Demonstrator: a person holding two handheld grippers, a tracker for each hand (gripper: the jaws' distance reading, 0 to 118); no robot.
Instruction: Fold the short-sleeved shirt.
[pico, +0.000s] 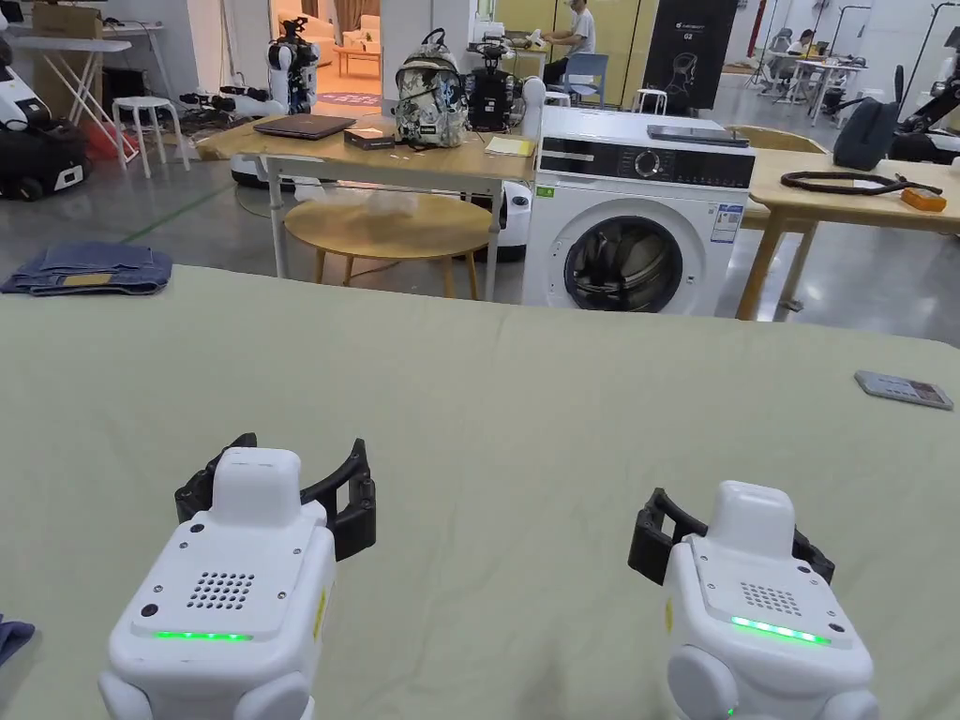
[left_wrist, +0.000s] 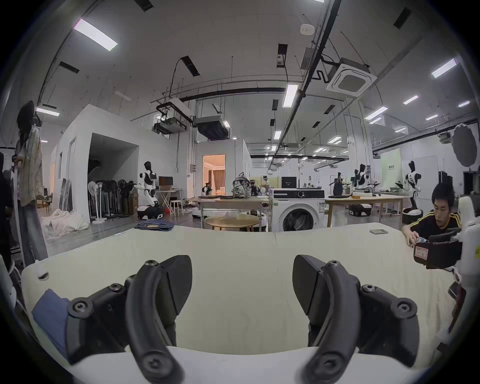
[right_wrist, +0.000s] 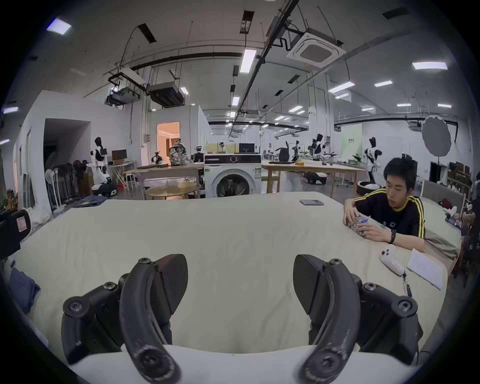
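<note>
so the biggest thing here is the bed (pico: 525, 394), its pale green sheet spread flat from the near edge to the far one, with nothing laid out in the middle. beyond its far side stands a washing machine (pico: 626, 220) and, left of that, a round low table (pico: 389, 228). a person (right_wrist: 394, 207) sits at the right side of the bed, hands busy with a small item there. at the far left corner lies a folded pair of jeans (pico: 89, 269), and a phone (pico: 903, 388) rests flat near the right edge.

the left gripper (pico: 281, 487) and the right gripper (pico: 731, 534) hover side by side over the near part of the sheet, well apart from each other. in each gripper view the two jaws stand wide apart with bare sheet between them, so both are open and hold nothing.

the short-sleeved shirt cannot be made out for certain. a bit of blue cloth (left_wrist: 49, 311) pokes in at the near left edge of the bed, just beside the left gripper, and it may be the shirt, though too little shows to tell.

judging from this, the folding has not begun and the step in hand is fetching the garment. the next move likely calls for the left gripper to swing toward that cloth, close on an edge, and drag it onto the open middle to be spread flat.
</note>
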